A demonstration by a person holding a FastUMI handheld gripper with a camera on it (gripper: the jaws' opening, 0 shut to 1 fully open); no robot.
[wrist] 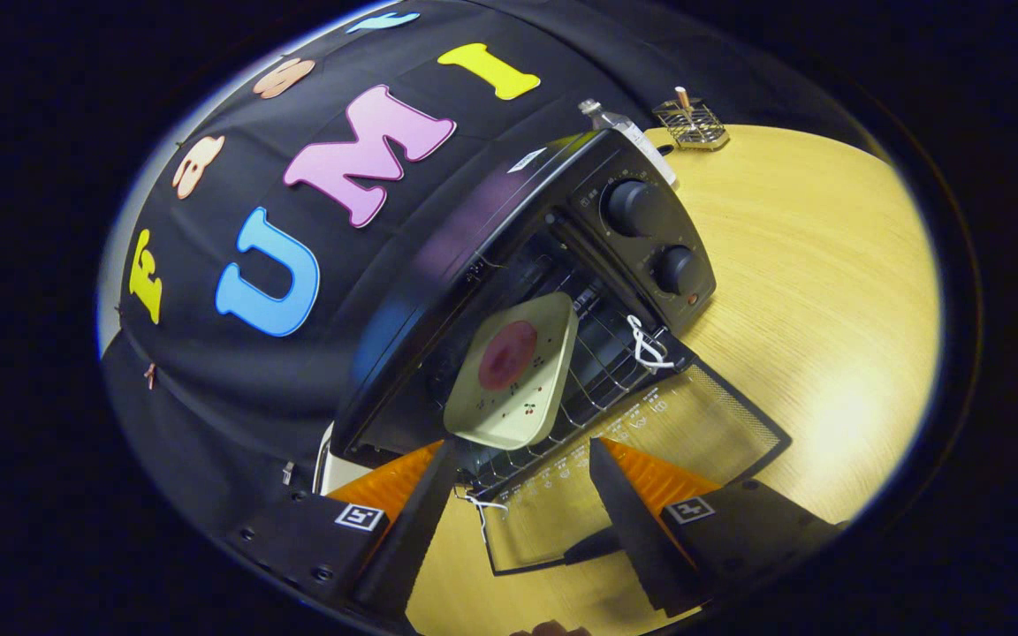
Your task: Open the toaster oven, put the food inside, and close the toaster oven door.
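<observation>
Toaster oven (562, 265), boxy with two round knobs, is sitting on the pale wood-grain table (809, 291), its glass door (650, 459) lying open. A rounded square plate (513, 371) is resting on the wire rack (602, 375) inside. The gripper (522, 495) is gaping wide, holding nothing, just before the plate.

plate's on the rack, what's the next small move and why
Probably back the tool away and reach for the open glass door's handle: the pale square plate with the red food sits on the wire rack inside the black toaster oven, fingers open.
</observation>
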